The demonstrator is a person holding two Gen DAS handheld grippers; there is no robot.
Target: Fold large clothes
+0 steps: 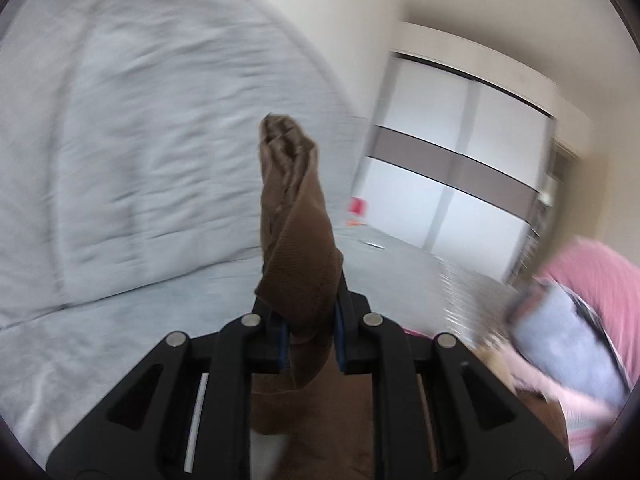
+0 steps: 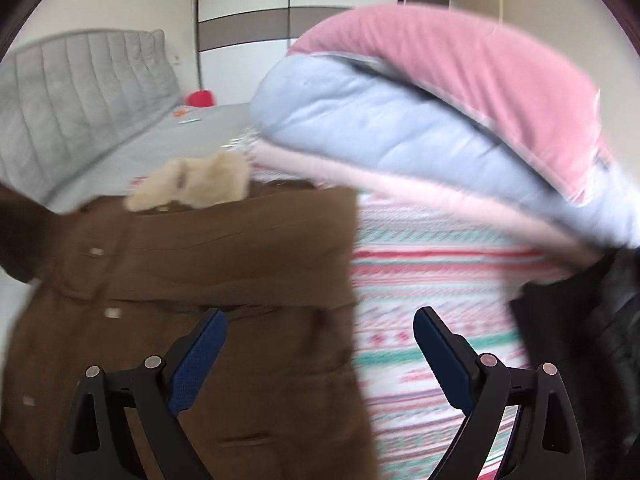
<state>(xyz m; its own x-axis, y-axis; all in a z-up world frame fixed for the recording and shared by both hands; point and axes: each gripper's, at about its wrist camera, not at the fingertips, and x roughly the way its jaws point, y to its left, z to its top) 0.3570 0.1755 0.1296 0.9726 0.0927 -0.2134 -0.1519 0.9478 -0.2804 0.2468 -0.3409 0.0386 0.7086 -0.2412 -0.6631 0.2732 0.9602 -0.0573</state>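
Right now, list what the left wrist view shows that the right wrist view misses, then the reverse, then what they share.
Left only: the left gripper shut on a bunched end of the brown coat.
Right only: the open right gripper, the coat's cream fur trim, the striped blanket.
Shared: coat, pink and blue bedding, wardrobe, grey bed.

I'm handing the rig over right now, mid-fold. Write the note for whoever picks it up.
Left claw: shut on a bunched end of the brown coat.
Right claw: open, holding nothing, over the coat's right edge.
Coat lies on the bed, fur trim at its far end, beside a stack of folded bedding.
Done: one grip taken.
Left: the folding itself; no finished fold shows yet.
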